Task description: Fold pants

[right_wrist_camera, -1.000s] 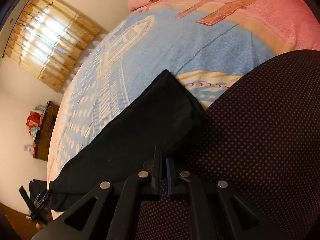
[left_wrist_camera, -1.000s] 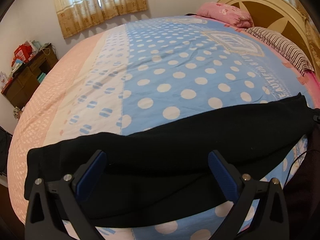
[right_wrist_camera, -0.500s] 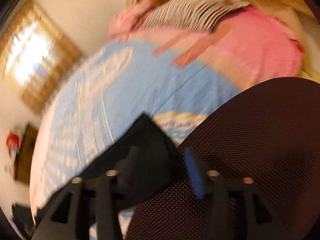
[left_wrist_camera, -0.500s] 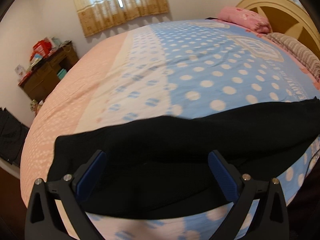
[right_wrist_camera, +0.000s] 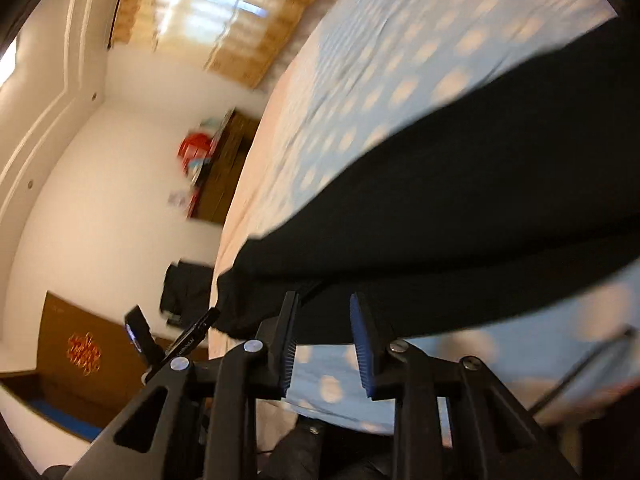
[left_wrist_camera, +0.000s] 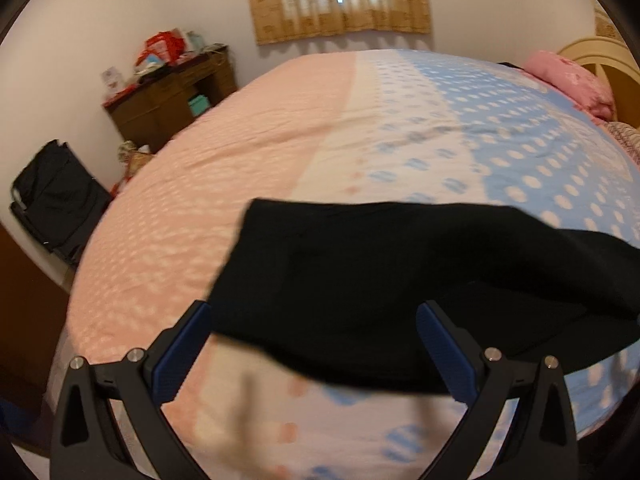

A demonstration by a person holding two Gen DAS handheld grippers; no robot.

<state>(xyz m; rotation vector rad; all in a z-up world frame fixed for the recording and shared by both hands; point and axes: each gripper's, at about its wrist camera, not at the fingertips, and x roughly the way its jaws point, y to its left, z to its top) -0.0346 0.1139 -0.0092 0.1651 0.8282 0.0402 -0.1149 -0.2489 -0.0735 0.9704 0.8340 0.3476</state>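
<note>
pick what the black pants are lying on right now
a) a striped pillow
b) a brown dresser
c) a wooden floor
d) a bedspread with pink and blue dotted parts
d: the black pants lie stretched across the bedspread, whose pink part and blue part with white dots show all around the cloth; the brown dresser stands off by the wall.

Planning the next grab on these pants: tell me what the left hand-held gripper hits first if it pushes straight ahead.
Most likely the black pants: they lie on the bed right ahead of the open left hand-held gripper, spanning its fingers. Depth is unclear through the fisheye.
</note>
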